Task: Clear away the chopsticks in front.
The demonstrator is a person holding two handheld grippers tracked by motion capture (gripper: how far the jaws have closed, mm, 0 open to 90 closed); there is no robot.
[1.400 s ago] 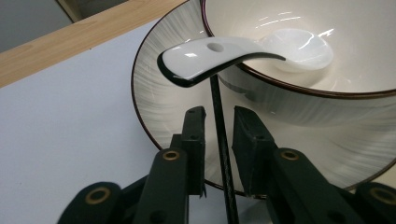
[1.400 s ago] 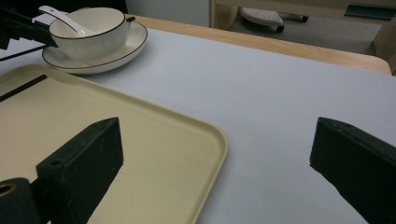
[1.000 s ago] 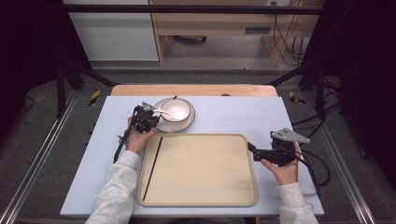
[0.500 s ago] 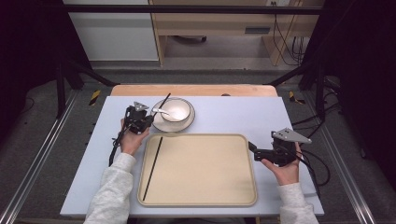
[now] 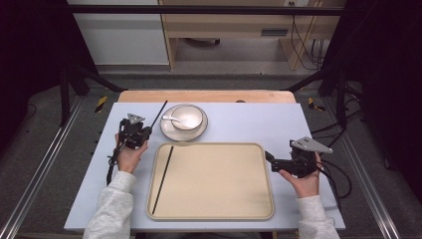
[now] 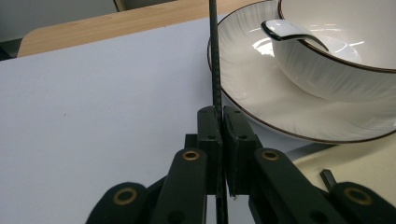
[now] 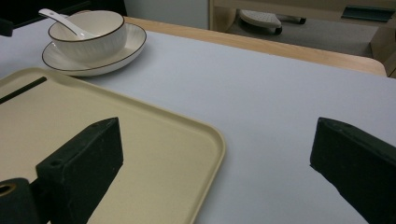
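- Meanwhile, one black chopstick (image 6: 215, 70) is pinched in the left hand-held gripper (image 5: 135, 133), beside the plate (image 5: 171, 131), presumably for pairing with the tray's (image 5: 219, 211) chopstick (image 5: 163, 178).
- Right hand-held gripper (image 5: 271, 160) is kept spread, idle.

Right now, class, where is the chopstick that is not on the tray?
The chopstick is clamped in the left gripper, at the left of the high view, just left of the plate.

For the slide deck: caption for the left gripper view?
Left tongs shut on a black chopstick beside the plate and bowl.
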